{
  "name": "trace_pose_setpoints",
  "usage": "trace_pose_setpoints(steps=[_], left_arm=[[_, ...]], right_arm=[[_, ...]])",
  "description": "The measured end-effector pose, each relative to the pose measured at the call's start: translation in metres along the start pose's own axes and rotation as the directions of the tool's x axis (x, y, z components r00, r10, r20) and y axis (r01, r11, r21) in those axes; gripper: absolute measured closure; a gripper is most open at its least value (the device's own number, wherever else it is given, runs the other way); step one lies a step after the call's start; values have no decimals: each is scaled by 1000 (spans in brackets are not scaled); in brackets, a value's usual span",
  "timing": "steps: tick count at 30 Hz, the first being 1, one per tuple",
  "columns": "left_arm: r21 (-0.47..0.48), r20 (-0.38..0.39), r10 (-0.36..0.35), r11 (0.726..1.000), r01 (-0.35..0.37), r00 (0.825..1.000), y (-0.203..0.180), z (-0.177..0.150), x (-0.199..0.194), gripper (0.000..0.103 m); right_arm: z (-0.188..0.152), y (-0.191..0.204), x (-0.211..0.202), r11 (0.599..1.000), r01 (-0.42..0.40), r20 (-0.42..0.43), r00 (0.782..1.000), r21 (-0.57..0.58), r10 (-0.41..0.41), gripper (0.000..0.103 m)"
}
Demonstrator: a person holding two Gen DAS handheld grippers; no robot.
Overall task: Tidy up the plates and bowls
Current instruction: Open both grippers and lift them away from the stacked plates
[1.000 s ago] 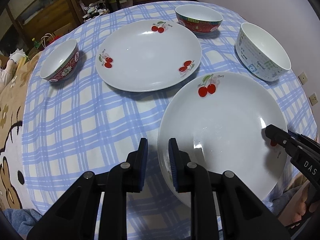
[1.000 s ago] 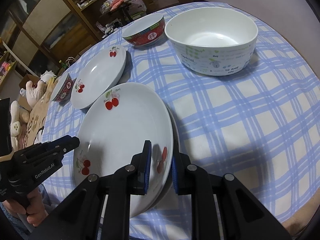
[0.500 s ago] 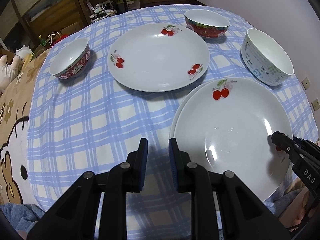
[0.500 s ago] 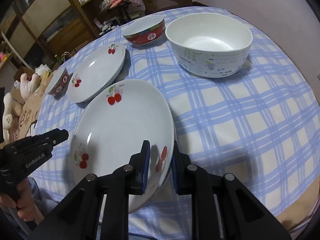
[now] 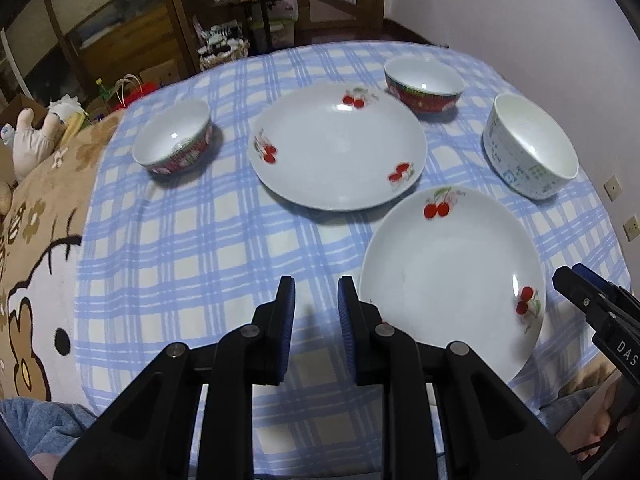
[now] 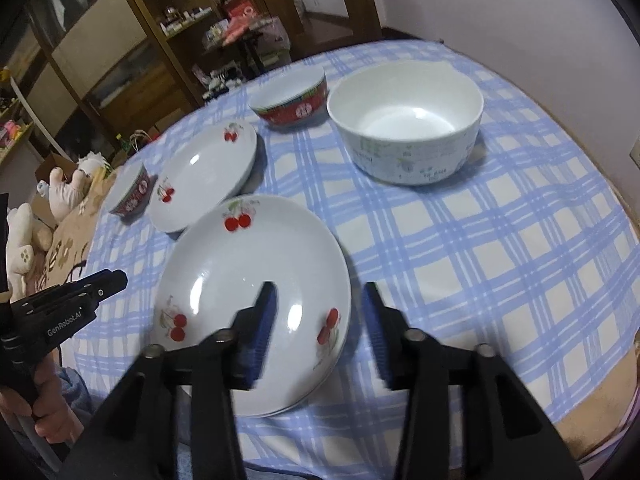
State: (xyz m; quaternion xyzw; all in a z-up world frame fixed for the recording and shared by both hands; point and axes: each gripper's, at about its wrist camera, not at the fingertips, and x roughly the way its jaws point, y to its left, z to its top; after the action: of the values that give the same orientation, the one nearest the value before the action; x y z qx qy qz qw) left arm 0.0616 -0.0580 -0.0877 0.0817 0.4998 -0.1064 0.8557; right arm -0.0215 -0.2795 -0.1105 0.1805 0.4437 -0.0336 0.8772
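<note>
Left view, my left tongs [image 5: 316,300]: narrow gap, nothing between the pads, above the blue checked cloth [image 5: 192,248].
Left view, near plate [image 5: 452,276]: just right of my left tongs, not touched.
Left view, far plate [image 5: 340,148]: mid-table, between two red bowls [image 5: 172,144].
Left view, white bowl [image 5: 528,148]: far right.
Right view, my right tongs [image 6: 320,320]: jaws are opening, over the rim of the near plate [image 6: 252,280], pads not pressing it.
Right view, stack: a second rim shows under the near plate.
Right view, white bowl [image 6: 408,128]: behind, apart.

2 cherry plates [image 6: 256,280] stacked nr edge; third plate [image 5: 340,148], 3 bowls [image 5: 532,152] apart.
</note>
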Motion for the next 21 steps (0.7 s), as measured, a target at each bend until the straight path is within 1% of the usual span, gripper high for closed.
trace_pose_setpoints(steps=[3, 7, 11, 14, 16, 18, 20, 21], left_arm=[[-5, 32, -3, 1000, 4, 999, 4, 1, -13, 77], [3, 85, 24, 1000, -24, 996, 7, 3, -29, 76], [16, 136, 46, 999, -48, 990, 7, 3, -44, 75], [18, 162, 42, 999, -45, 986, 8, 4, -53, 71], [12, 183, 35, 999, -38, 982, 9, 6, -61, 63], [22, 213, 50, 998, -56, 976, 8, 6, -69, 56], [38, 239, 57, 997, -68, 969, 5, 6, -76, 48], [44, 250, 54, 997, -67, 967, 4, 7, -80, 44]], right_arm=[[2, 3, -11, 1000, -14, 44, 999, -11, 14, 41], [5, 7, -22, 1000, -6, 94, 996, -25, 8, 25], [10, 12, -32, 999, -6, 144, 989, -46, 13, 22], [15, 17, -38, 998, 6, 173, 985, -65, 5, 19], [18, 19, -43, 998, -2, 186, 982, -68, 15, 18], [22, 20, -49, 998, -11, 205, 979, -66, 24, 16], [27, 21, -54, 998, -24, 222, 974, -62, 38, 9], [30, 21, -56, 998, -40, 228, 972, -57, 52, 8]])
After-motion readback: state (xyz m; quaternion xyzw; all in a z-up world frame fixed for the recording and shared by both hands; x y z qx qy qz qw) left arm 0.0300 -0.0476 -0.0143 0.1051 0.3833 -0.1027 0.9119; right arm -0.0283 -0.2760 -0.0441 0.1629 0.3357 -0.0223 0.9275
